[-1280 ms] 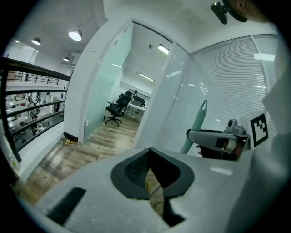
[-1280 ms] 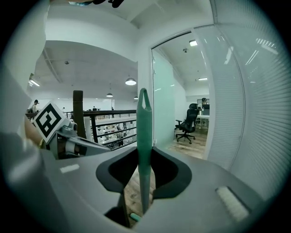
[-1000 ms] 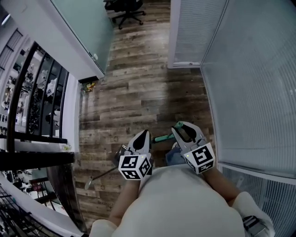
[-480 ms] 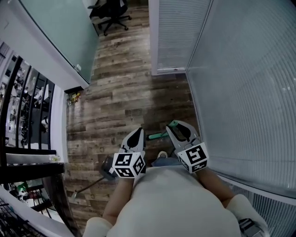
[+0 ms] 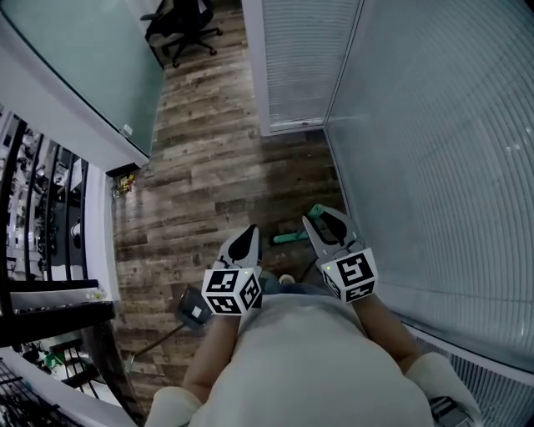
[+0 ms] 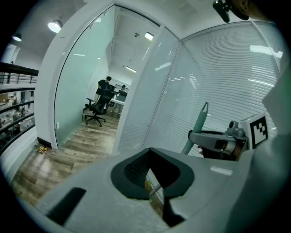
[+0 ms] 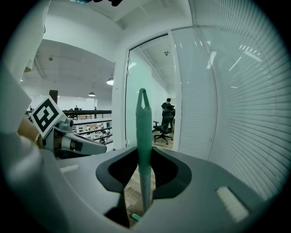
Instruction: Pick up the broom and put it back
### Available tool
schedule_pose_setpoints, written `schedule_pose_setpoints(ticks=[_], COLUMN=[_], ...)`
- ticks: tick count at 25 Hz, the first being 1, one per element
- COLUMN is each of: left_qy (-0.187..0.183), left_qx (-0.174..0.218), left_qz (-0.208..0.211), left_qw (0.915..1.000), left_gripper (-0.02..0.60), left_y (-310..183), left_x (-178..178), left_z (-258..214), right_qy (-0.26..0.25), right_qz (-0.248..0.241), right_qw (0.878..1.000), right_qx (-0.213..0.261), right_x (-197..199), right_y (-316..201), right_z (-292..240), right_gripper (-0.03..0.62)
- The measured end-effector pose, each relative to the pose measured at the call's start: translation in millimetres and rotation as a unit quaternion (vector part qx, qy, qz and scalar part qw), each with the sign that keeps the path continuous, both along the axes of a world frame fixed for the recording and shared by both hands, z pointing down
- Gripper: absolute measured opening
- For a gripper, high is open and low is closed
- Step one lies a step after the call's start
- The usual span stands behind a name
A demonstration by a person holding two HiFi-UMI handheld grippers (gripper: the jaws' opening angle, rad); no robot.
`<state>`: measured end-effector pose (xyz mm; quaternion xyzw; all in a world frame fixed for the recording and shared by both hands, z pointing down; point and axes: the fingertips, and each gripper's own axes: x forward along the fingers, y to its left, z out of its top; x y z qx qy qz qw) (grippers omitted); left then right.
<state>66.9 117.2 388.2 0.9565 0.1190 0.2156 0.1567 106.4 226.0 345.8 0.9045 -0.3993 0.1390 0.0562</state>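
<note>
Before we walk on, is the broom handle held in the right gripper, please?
Held: the right gripper has the green broom handle pinched between its jaws.

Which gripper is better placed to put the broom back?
Right. The right gripper is shut on the green broom handle, upright between its jaws; the left gripper holds only a thin metal rod.

office, upper level. wood-plank floor runs down a corridor between glass partitions lined with horizontal blinds and a frosted glass wall. a black swivel office chair sits at the far end, with a person at desks behind it. a black railing overlooks a lower floor. ceiling lights are round fixtures and strips.
</note>
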Motion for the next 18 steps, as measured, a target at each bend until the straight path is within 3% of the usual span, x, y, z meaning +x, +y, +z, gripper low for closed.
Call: schedule_pose_setpoints(ticks=[10, 18], left_qy=[-0.012, -0.013], left_qx=[0.001, 0.0], left_qz=[0.021, 0.034], left_qw=[0.9997, 0.9993], left_gripper=[0.003, 0.003], left_y=[11, 11], left_x=[38, 110], left_z=[12, 22], right_qy=[-0.016, -0.031], right_qz=[0.046, 0.061], right_qw=[0.999, 0.998], right_qx=[0.009, 0.009], right_x=[38, 94], right_y=[30, 36], right_z=[10, 22], right_gripper=[0.103, 0.103])
